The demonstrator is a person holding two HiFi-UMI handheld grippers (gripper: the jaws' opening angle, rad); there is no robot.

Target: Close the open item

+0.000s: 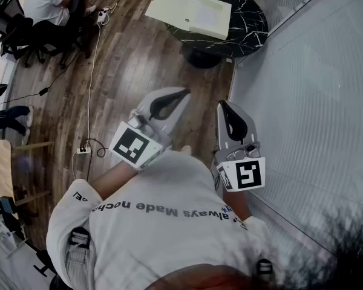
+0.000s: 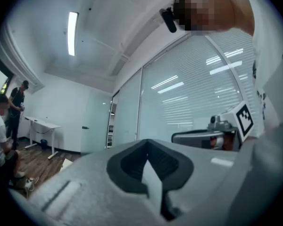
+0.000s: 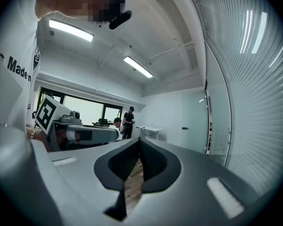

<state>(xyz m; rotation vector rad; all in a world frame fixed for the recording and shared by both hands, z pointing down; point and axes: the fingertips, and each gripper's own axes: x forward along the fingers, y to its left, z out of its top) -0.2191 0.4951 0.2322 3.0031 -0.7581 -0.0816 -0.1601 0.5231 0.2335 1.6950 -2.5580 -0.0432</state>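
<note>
Distance is the main hazard: the pale box (image 1: 190, 11), which appears to be laid open, rests on the round black table (image 1: 249, 24), well apart from both grippers, so ground must be covered before any contact can be made. On the left, a cable (image 1: 89, 71) is strung across the wooden floor (image 1: 139, 53) and could be caught underfoot if the approach is taken wide. On the right, the glass wall (image 1: 302, 101) stands near and could be struck by a swung tool. The light box could also be pushed across the table if its flap is pressed off-centre. The left gripper (image 1: 181, 93) is held level near the body, angled toward the right, with its jaws closed on nothing. The right gripper (image 1: 224, 105) is held level just beside it, pointed ahead, and its jaws are likewise closed and empty.
</note>
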